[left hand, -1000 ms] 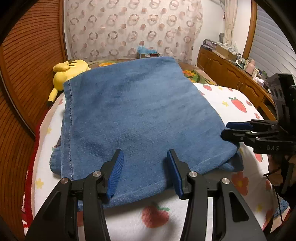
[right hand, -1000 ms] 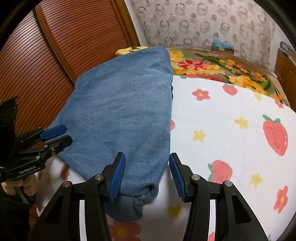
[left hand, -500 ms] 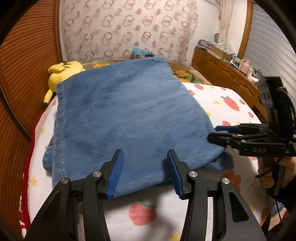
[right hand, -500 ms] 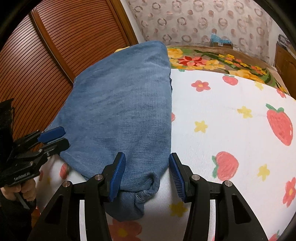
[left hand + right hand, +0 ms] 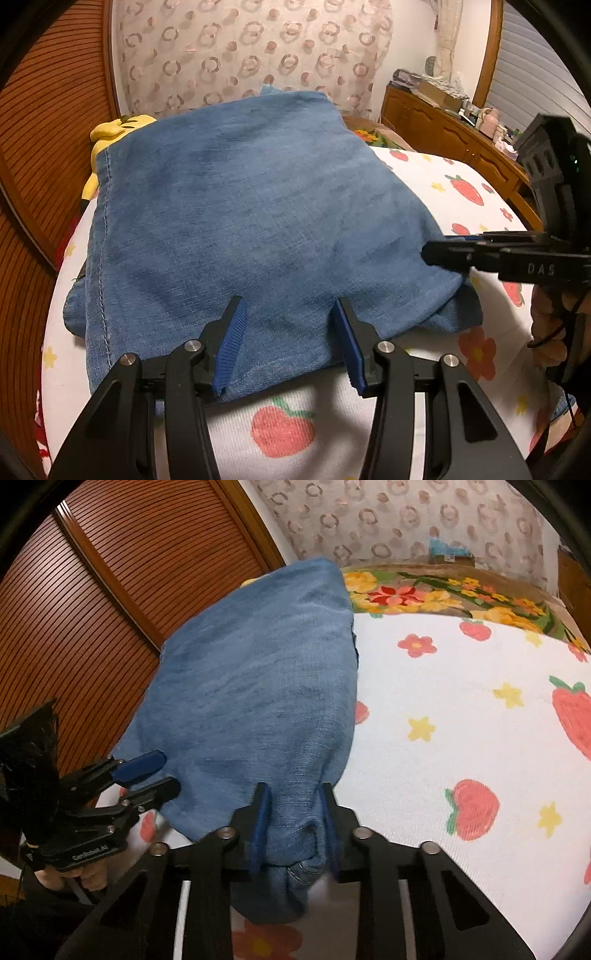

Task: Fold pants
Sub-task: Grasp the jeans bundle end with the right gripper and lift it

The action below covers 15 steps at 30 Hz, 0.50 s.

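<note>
Right gripper [image 5: 295, 823] just closing, pinching pants [image 5: 258, 686] corner

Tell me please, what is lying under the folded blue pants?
The pants lie on a white bedsheet printed with strawberries, flowers and stars. At the far left corner a yellow plush toy is partly covered. Anything else underneath is hidden.

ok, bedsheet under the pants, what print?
White bedsheet with red strawberries, red flowers and yellow stars; clearest in the right wrist view.
</note>
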Motion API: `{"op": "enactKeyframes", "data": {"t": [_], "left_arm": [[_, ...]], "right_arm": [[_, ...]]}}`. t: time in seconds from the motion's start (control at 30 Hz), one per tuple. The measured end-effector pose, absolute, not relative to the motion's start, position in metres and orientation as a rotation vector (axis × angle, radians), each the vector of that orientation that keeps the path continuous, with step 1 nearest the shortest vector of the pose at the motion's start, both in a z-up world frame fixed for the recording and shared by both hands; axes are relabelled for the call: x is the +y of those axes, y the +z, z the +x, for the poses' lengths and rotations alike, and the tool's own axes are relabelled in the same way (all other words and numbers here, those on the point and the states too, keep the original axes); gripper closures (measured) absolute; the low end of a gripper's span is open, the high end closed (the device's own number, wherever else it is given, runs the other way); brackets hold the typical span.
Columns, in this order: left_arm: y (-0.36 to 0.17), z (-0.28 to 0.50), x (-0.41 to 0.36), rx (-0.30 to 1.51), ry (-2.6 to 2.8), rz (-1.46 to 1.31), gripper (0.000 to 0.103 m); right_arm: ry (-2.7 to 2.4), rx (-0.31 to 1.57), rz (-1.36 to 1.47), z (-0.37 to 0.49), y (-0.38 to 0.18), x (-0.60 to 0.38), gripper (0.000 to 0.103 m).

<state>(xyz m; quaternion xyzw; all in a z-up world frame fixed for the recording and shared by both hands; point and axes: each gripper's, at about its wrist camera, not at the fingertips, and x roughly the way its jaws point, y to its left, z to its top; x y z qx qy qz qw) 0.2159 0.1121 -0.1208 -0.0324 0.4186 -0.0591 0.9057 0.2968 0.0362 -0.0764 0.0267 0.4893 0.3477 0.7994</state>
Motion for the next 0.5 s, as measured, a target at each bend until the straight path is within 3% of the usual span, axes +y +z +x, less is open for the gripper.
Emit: {"op": "enactKeyframes", "data": {"t": [0.07, 0.5], "left_arm": [[-0.121, 0.216, 0.113, 0.864, -0.127, -0.077, 0.053], [-0.075, 0.187, 0.157, 0.791, -0.069, -0.123, 0.053]], "right_arm": [[0.753, 1.032, 0.060, 0.298, -0.071, 0.036, 0.086], [0.843, 0.841, 0.059, 0.300, -0.008, 0.061, 0.090]]}}
